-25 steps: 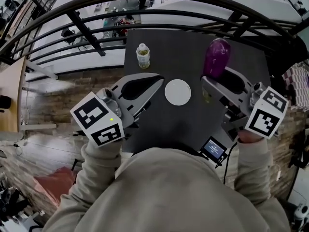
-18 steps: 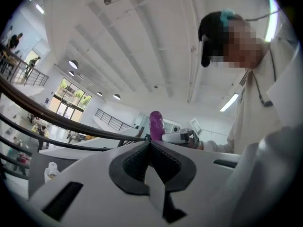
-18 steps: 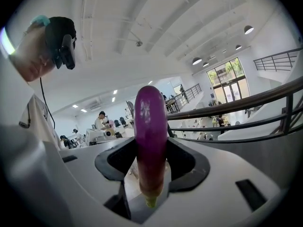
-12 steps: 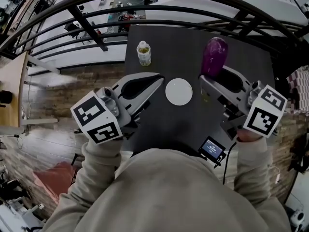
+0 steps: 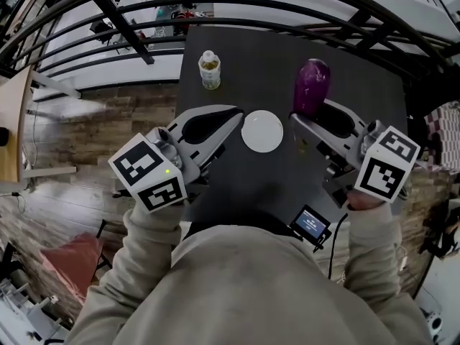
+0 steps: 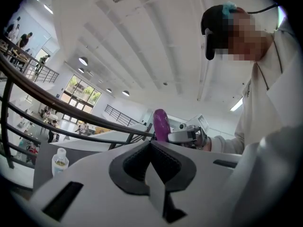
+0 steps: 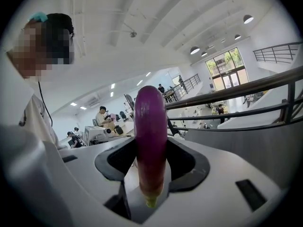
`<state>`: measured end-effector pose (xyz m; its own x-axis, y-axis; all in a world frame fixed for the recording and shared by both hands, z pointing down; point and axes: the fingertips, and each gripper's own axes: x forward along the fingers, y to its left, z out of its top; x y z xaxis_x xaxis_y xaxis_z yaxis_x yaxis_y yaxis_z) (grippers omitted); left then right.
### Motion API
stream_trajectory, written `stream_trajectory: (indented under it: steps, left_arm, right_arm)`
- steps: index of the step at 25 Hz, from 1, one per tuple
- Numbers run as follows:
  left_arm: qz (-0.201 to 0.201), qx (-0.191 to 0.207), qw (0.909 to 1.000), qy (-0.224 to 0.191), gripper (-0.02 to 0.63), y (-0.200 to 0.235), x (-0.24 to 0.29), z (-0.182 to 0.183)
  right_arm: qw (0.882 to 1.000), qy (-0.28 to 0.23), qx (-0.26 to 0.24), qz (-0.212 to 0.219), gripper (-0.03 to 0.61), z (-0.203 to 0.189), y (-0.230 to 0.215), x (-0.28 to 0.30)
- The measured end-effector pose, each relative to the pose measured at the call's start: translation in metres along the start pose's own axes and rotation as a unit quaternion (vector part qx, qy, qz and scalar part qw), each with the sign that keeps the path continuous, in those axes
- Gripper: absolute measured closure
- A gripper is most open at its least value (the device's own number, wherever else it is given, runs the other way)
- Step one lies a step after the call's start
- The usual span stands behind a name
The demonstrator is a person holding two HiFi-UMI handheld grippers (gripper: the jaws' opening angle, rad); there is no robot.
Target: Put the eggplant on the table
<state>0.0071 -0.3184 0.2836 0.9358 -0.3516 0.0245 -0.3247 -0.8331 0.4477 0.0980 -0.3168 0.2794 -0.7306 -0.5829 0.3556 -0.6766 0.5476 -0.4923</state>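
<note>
Pinched upright in the right tongs [image 5: 310, 111]: long glossy purple eggplant [image 5: 311, 85], pale green stem end lowermost between the pads, rounded purple end uppermost. Hung over the far right part of the dark matte bench [image 5: 266, 178]; contact with its surface could not be told. Pressed together on nothing: left tongs [image 5: 238, 115], tips met, toward the bench's left edge. Lay flat on the bench between the two tongs: small white round disc [image 5: 261, 131]. Stood upright near the far left corner, well apart from the eggplant: clear plastic bottle [image 5: 209, 70] with white cap and yellowish contents. Curved beyond the far edge: black metal railing [image 5: 122, 27]. Sat at the near edge beside the right sleeve [image 5: 370, 264]: small black device [image 5: 310, 225] with lit screen.
</note>
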Motion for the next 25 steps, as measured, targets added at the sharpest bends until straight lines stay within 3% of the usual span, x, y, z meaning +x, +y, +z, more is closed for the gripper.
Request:
stream_trajectory:
  steps: [5,10,25]
  left_arm:
    - [0.018,-0.015,0.9997,0.005,0.607,0.02,0.0,-0.015]
    - [0.034,-0.001,0.9992,0.021,0.607,0.03,-0.001,-0.033]
    - [0.056,-0.041,0.9971,0.03,0.607,0.054,0.008,-0.09]
  right_arm:
    - [1.0,0.018,0.015,0.004,0.367,-0.013,-0.018,0.019]
    - [0.999,0.041,0.018,0.005,0.367,-0.035,-0.034,0.036]
    - [0.992,0.108,0.057,-0.018,0.367,-0.114,-0.099,0.062]
